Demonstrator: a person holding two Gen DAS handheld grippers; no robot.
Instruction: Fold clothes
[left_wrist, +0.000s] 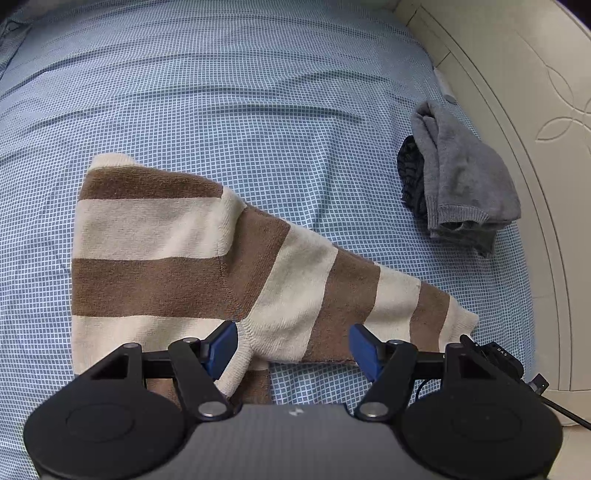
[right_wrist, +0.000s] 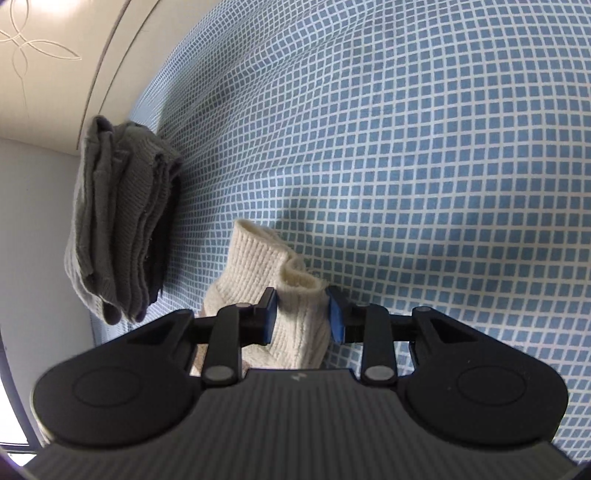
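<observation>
The brown-and-cream striped knit sweater (left_wrist: 192, 254) lies on the blue checked bed (left_wrist: 258, 92), sleeve running rightward; right claw (right_wrist: 301, 314) straddles its ribbed cuff (right_wrist: 280, 266), pads barely apart; left claw (left_wrist: 293, 345) gapes over the sleeve root

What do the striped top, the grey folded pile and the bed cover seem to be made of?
Striped sweater: soft knit, probably wool or cotton blend; its cream cuff shows ribbed stitches and a fuzzy surface. Grey folded garment: finer knit, matte, with a ribbed hem. Bed sheet: thin woven cloth, likely cotton, matte, with a blue-and-white check and soft wrinkles.
</observation>
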